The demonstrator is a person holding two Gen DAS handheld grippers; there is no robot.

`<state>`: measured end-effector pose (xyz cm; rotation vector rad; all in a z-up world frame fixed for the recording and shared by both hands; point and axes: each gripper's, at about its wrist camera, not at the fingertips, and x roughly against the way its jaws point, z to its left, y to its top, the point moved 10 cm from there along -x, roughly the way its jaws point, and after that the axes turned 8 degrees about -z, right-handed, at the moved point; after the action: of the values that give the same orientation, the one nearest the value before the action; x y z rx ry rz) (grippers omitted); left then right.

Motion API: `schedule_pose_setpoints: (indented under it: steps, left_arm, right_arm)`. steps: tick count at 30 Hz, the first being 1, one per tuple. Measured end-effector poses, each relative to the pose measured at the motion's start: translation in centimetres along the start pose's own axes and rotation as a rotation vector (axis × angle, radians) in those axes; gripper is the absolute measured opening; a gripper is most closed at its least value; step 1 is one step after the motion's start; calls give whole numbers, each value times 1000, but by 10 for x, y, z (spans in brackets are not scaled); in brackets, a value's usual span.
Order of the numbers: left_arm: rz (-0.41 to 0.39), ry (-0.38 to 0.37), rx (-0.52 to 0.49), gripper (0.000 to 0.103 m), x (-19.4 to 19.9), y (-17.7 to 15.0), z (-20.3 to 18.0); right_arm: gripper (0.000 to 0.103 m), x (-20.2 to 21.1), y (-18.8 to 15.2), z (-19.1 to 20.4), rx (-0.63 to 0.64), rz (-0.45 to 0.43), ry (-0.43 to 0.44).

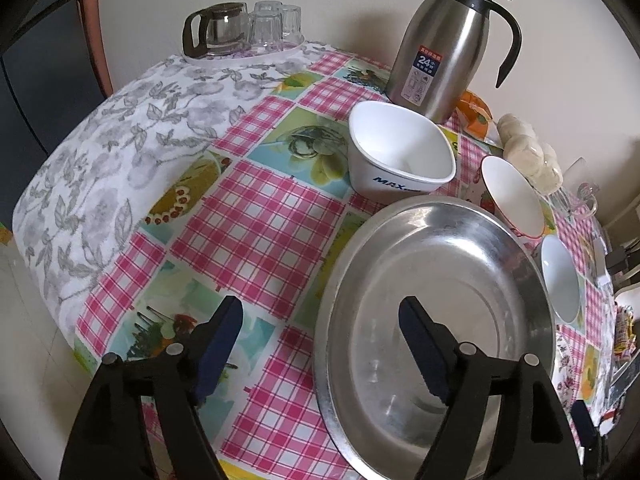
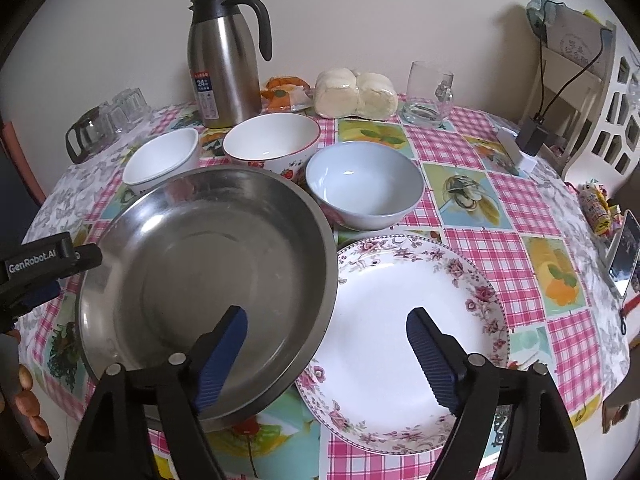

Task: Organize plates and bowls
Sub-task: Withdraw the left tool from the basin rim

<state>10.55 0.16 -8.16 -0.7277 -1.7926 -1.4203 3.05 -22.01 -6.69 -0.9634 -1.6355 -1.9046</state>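
Note:
A wide steel plate (image 1: 440,264) lies on the checked tablecloth, and its right edge rests over the left edge of a floral plate (image 2: 400,320). Behind them stand a white square bowl (image 1: 400,152), a red-rimmed bowl (image 2: 272,140) and a pale blue bowl (image 2: 364,184). My left gripper (image 1: 322,312) is open, one finger over the cloth and the other over the steel plate (image 2: 208,264), astride its left rim. My right gripper (image 2: 326,316) is open astride the steel plate's right rim, with its right finger above the floral plate. Neither gripper presses on anything.
A steel thermos jug (image 2: 224,64) stands at the back by the wall. A tray with a glass pot and upturned glasses (image 1: 244,28) sits far left. Wrapped buns (image 2: 356,92) and a glass mug (image 2: 428,92) are behind the bowls. A phone (image 2: 624,252) and a white rack (image 2: 600,100) are at the right.

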Motion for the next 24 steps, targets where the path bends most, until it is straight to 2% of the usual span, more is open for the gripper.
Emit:
schedule_pose_setpoints:
  steps: [2, 3, 7, 14, 19, 24]
  left_arm:
    - [-13, 16, -10, 90, 1, 1, 2]
    - [-22, 21, -13, 91, 1, 3, 3]
    - [-51, 54, -18, 99, 3, 6, 8]
    - [-77, 53, -19, 99, 10, 13, 10]
    - [-124, 17, -72, 99, 23, 20, -7]
    - [-185, -79, -106, 99, 40, 24, -35]
  right_arm:
    - [102, 1, 1, 0, 0, -8, 1]
    - [103, 1, 2, 0, -1, -13, 1]
    - [103, 3, 4, -1, -14, -20, 6]
    - [103, 4, 5, -8, -34, -19, 2]
    - [103, 12, 9, -14, -41, -33, 9]
    - [103, 28, 20, -32, -68, -86, 16]
